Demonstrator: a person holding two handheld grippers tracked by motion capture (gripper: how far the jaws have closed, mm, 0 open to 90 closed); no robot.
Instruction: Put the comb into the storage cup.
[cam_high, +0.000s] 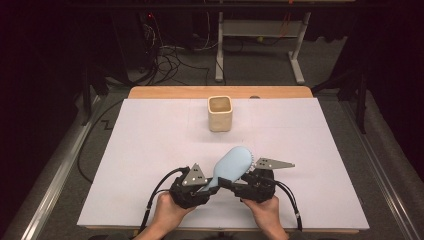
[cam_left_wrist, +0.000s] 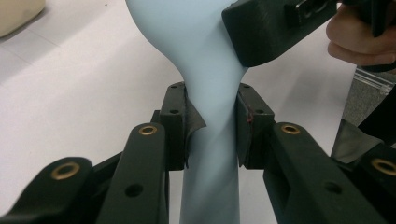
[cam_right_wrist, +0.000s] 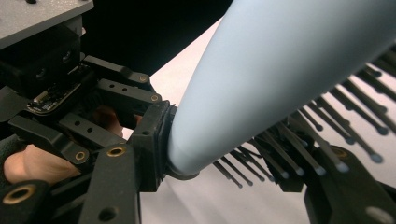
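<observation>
I have the hairbrush (cam_high: 231, 165) up off the bench near its front edge, between my two claws. My left claw (cam_left_wrist: 211, 126) is clenched on the handle, pads against both sides. My right claw (cam_right_wrist: 233, 154) grips the brush head, one pad on its smooth back, the other among the bristles. A cup (cam_high: 220, 113) stands toward the bench's far edge.

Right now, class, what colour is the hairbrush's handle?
Pale blue; the hairbrush's handle shows best in the left gripper view.
</observation>
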